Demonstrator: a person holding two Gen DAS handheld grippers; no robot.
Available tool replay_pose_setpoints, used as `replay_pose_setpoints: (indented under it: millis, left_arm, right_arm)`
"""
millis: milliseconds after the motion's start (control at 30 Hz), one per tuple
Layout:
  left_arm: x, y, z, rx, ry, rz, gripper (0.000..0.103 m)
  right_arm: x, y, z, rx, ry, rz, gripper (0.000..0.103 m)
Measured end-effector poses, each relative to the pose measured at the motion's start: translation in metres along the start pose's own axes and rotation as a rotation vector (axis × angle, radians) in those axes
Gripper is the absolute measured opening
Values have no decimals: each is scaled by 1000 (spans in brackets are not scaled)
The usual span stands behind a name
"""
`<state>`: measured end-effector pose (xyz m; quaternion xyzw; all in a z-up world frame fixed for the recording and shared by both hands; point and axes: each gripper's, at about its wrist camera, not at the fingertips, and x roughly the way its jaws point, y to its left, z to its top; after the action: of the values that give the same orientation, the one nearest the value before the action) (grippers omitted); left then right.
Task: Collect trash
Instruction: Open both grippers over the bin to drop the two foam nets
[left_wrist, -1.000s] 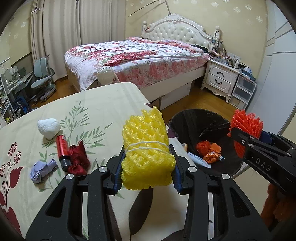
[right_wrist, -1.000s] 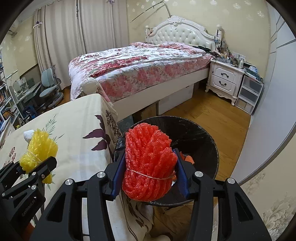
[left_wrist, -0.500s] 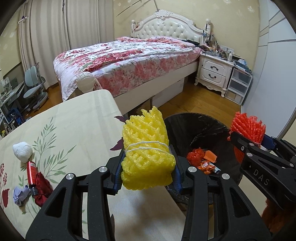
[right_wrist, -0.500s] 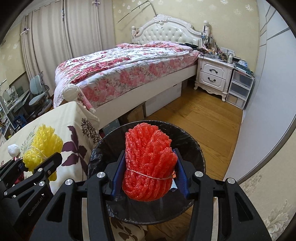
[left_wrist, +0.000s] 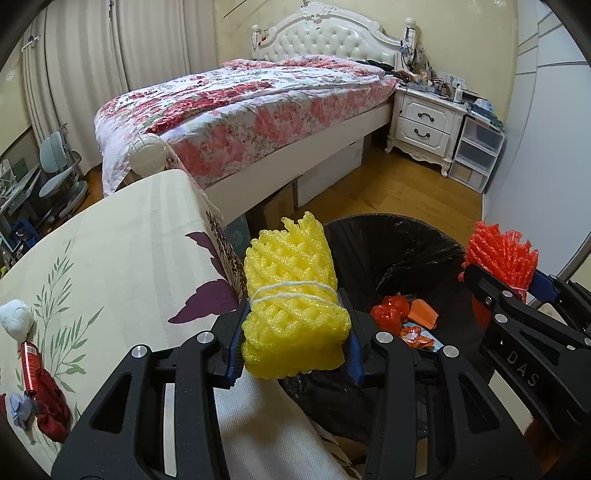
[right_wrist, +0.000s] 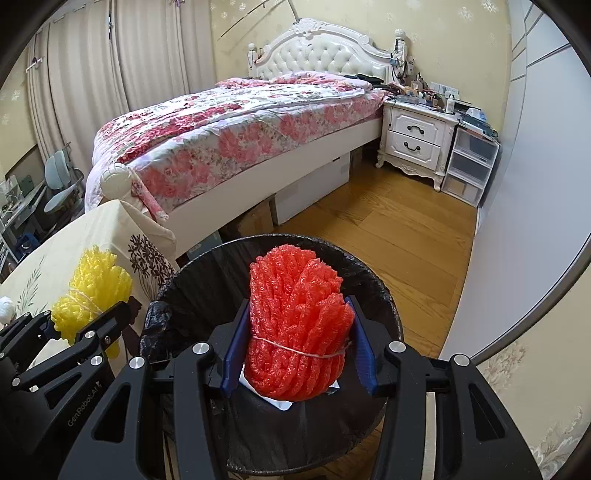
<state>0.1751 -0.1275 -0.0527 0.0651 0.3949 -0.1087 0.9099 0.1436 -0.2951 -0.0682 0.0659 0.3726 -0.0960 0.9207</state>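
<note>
The bed with its flowered quilt fills the far side of the room in both views, the white nightstand at its head end. It looks nearer in the left wrist view than a second ago.

The counter, under a cream cloth printed with leaves, has slid towards the left of the left wrist view since the earlier frames; a second ago it took up most of that picture's lower half, now only its corner does.

The black-lined trash bin stands on the wood floor just beside the counter, with orange scraps lying in it. In the right wrist view it has shifted from partly behind the counter's edge to squarely under the gripper.

The right gripper pinches a red foam net bundle, tied with a thin string, directly above the bin's opening. The left gripper is clamped on a yellow foam net bundle, bound with white string, over the counter's corner and just beside the bin's rim.

Back on the counter lie a dark red crumpled wrapper, a red tube touching it and a white wad, now pushed to the picture's left edge.
</note>
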Motion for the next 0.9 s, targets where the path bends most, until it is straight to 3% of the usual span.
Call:
replay_pose_setpoints:
  millis: [133,200,300,600,900]
  left_arm:
    - [4,-1,4,1,8,0,43]
    - [5,-1,4,3,13,-3,46]
    - [4,-1,4,1,12,-7,62]
    - [-6,9,4,-47,-18,2,88]
    - [-23,20,3,-52,-53,36,90]
  right_arm:
    - [3,-2,0,4,2,-10,53]
    - [4,-3,2,9,-3,-16,61]
    - [2,-6,3,22,-15,-20,68]
    - [-7,-8,3,26,-31,-45,75]
    - [-17,-6,1,30,-40,-54,80]
